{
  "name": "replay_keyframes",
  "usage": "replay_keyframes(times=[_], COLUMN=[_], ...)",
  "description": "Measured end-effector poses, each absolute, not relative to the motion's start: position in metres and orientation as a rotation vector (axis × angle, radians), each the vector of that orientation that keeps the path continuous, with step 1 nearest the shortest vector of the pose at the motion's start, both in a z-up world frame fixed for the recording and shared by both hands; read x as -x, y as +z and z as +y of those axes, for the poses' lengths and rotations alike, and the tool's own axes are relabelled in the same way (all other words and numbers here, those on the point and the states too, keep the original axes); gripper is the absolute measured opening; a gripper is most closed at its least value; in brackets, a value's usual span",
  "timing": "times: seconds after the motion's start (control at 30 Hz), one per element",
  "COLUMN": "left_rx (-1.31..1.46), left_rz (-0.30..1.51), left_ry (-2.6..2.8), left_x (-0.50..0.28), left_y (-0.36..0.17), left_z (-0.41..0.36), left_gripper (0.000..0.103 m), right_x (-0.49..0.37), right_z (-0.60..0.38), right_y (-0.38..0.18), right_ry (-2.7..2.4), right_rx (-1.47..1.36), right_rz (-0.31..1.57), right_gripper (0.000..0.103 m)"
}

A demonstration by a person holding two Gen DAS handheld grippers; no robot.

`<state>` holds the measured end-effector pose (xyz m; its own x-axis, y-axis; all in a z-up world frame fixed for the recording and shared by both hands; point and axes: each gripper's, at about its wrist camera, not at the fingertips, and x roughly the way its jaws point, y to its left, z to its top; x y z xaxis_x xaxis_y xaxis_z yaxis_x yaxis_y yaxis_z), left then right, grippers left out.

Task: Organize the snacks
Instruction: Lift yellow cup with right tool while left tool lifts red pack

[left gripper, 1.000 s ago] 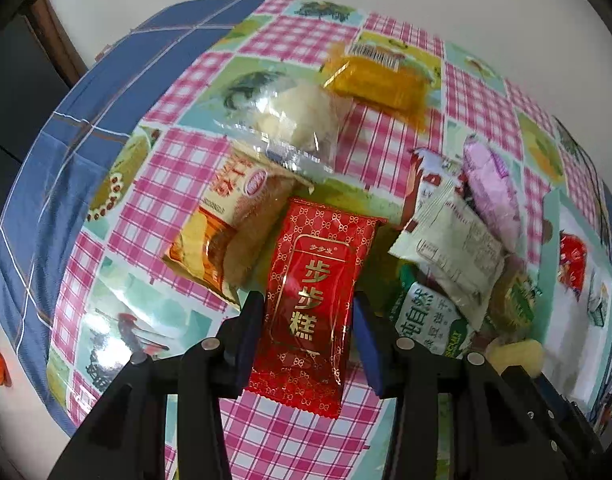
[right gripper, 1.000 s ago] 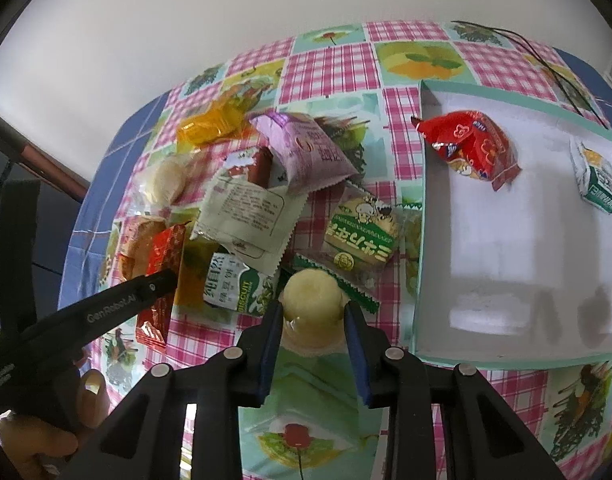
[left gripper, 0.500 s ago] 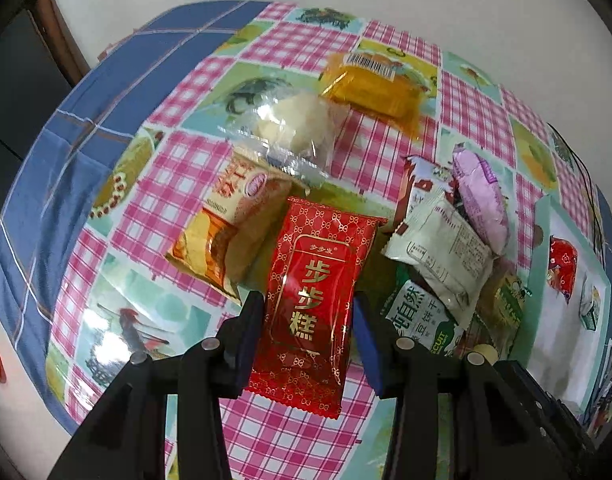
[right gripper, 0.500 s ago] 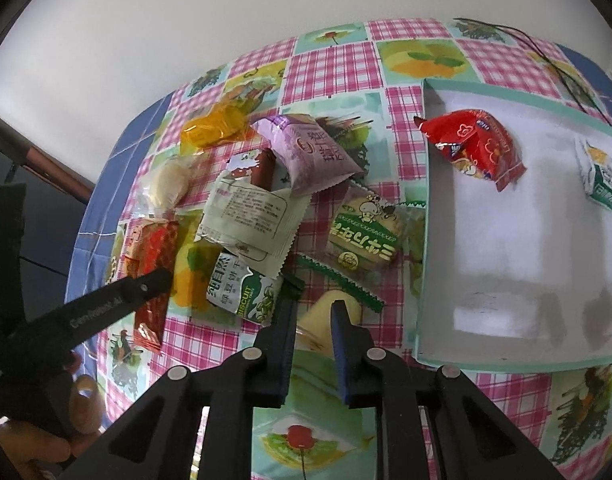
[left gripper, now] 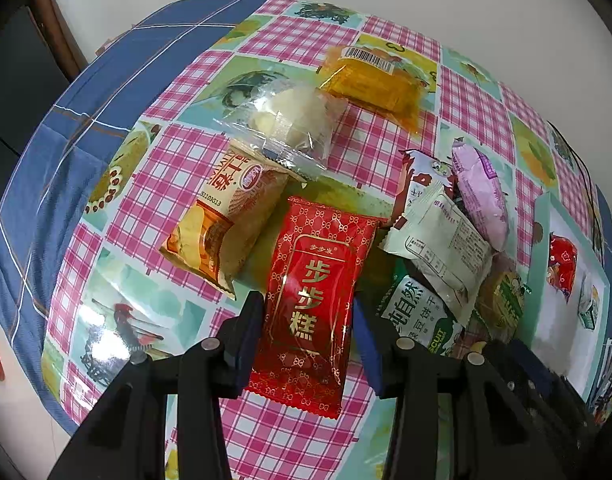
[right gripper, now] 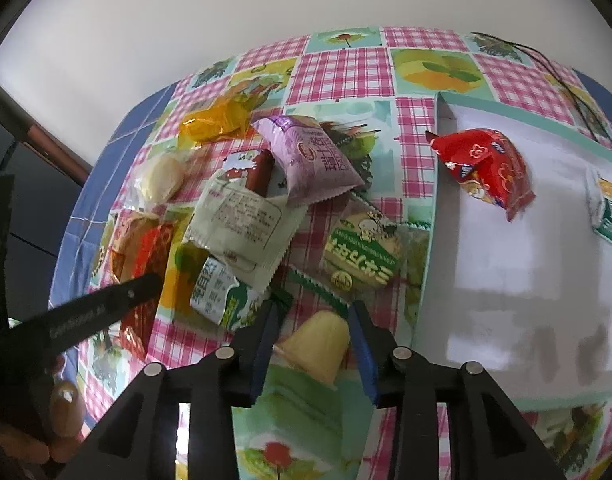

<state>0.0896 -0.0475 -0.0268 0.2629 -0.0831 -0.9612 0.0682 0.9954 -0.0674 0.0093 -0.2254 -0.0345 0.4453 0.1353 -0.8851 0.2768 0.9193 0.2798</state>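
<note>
Here my left gripper [left gripper: 308, 326] holds its jaws narrow, pads pressed on the sides of the red snack pack [left gripper: 314, 300], glossy with gold lettering, at six o'clock in my left view. My right gripper [right gripper: 312, 330] is opening its jaws; the pale yellow jelly cup [right gripper: 318, 342] lies tilted between them, the pads just beside it. At three o'clock the white tray [right gripper: 526, 300] holds a red packet [right gripper: 486, 168] and a small green-white packet [right gripper: 608, 212], well apart.

wall [right gripper: 225, 20]: plain white | tablecloth [left gripper: 177, 168]: pink check, blue border
</note>
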Motion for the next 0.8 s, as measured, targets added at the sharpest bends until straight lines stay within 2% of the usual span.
replay_keyframes(times=[0.13,0.27,0.43,0.8], left_rx=[0.014,0.014,0.014,0.025], left_rz=[1.308,1.309,1.312,1.322], left_ry=[-0.099,-0.099,-0.1,-0.128], left_x=[-0.09,-0.091,-0.091,-0.09], left_y=[-0.029,-0.029,-0.03,-0.03], left_z=[-0.047,-0.047,-0.049,-0.051], left_gripper=[0.046,0.046,0.046,0.046], right_x=[-0.016,-0.023,-0.026,-0.014], right_z=[-0.227,-0.228,-0.227,-0.223], right_y=[-0.042,-0.047,-0.051,-0.05], right_ry=[-0.066,-0.044,-0.016,0.007], right_rx=[-0.423,-0.434,-0.456,-0.412], right_rz=[1.121,1.109,1.113,1.157], right_gripper=[0.043,0.052,0.055,0.055])
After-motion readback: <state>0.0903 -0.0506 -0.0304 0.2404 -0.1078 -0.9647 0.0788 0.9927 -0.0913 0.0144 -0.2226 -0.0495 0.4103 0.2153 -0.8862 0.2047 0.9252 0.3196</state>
